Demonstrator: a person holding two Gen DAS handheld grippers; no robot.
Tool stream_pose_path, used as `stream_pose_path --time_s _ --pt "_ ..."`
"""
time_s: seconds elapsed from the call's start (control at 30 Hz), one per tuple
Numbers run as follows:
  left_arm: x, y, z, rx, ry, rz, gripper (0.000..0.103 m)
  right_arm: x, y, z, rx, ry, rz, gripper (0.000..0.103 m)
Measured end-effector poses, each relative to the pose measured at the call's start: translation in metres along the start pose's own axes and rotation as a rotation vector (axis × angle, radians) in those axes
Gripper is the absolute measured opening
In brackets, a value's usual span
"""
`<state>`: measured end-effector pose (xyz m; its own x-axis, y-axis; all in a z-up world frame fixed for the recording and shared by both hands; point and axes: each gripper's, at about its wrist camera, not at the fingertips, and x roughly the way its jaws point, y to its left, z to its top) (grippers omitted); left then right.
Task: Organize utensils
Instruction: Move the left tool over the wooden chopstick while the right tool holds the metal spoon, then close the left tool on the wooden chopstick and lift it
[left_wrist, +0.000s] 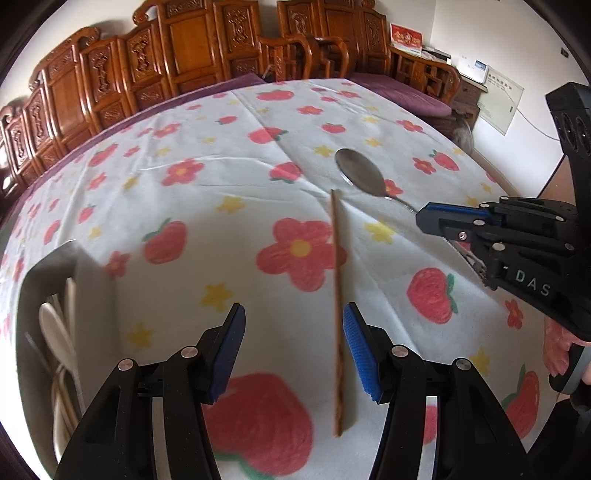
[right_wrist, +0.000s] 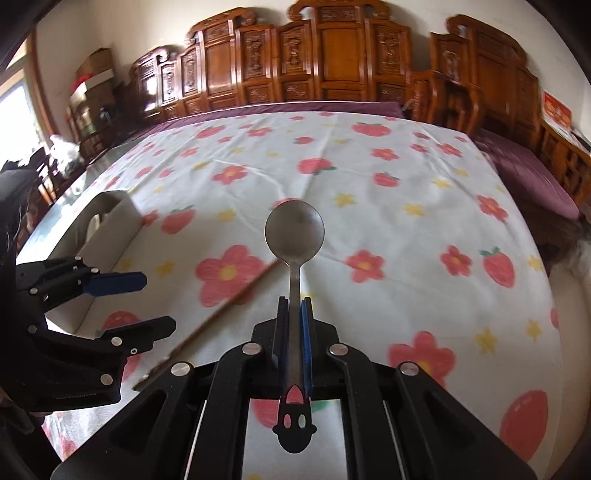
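My right gripper (right_wrist: 294, 310) is shut on the handle of a metal spoon (right_wrist: 294, 230), bowl pointing forward, held above the flowered tablecloth; the spoon also shows in the left wrist view (left_wrist: 360, 172), with the right gripper (left_wrist: 430, 218) behind it. A brown wooden chopstick (left_wrist: 337, 310) lies on the cloth between the open fingers of my left gripper (left_wrist: 293, 334), close to the right pad. In the right wrist view the chopstick (right_wrist: 229, 306) runs diagonally and the left gripper (right_wrist: 147, 302) is open over its near end.
A white utensil holder (left_wrist: 48, 280) stands at the left with white spoons and sticks inside; it also shows in the right wrist view (right_wrist: 110, 218). Carved wooden chairs (right_wrist: 332, 62) line the table's far edge. A purple cushioned bench (left_wrist: 406, 92) is at the right.
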<state>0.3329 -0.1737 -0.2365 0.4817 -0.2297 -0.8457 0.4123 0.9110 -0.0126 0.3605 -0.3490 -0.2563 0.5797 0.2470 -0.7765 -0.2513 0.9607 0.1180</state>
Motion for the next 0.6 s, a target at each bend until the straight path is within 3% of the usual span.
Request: stream_pose_path --time_s 0.07,0.23,0.6 --pt "0.005 -0.003 0.003 0.005 0.008 -0.005 0.053 0.002 -0.006 0.0 0.017 0.004 -0.007 0.008" --pt "0.019 -0.011 0.009 0.023 0.034 -0.022 0.035 0.009 -0.009 -0.002 0.016 0.026 -0.014 0.008" --pt "0.032 -0.027 0.01 0.064 0.042 -0.027 0.017 0.012 -0.012 -0.006 0.027 0.044 0.008 0.008"
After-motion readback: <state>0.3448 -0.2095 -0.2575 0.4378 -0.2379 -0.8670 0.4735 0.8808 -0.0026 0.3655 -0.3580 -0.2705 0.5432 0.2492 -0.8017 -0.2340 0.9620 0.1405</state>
